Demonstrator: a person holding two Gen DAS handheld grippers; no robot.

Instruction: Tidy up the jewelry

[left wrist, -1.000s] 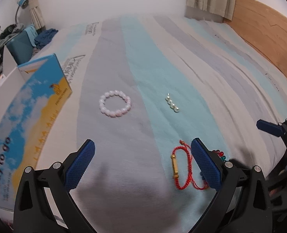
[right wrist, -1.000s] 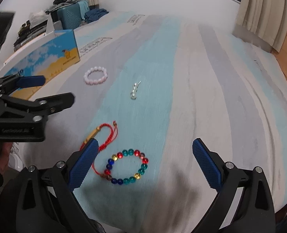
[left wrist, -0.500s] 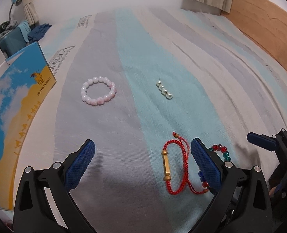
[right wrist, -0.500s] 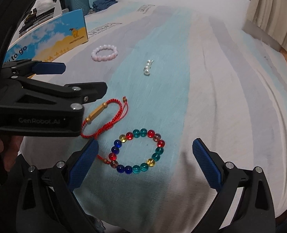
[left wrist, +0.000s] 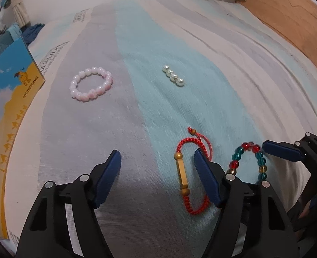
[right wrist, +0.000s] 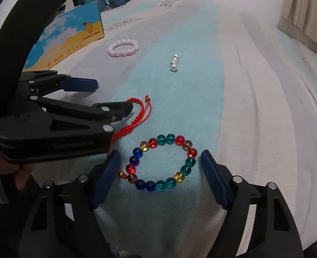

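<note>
Left gripper (left wrist: 157, 163) closing, apart, red bracelet (left wrist: 183, 172) at right pad. Right gripper (right wrist: 159, 163) closing, apart, straddling multicolour bracelet (right wrist: 165, 162).

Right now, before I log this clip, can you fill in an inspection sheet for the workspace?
Surface: striped bedsheet, lightly wrinkled.
Job's things: pink bead bracelet, short pearl strand, red cord bracelet, multicoloured bead bracelet, all lying flat and apart.
Clutter: blue and yellow box at the bed's edge.
Grippers: left gripper open, its jaws have just been closing, red cord bracelet's gold bar between them; right gripper open, also just closing, around the multicoloured bracelet.
Cables: nothing seen.
Surroundings: wooden headboard, curtains.
</note>
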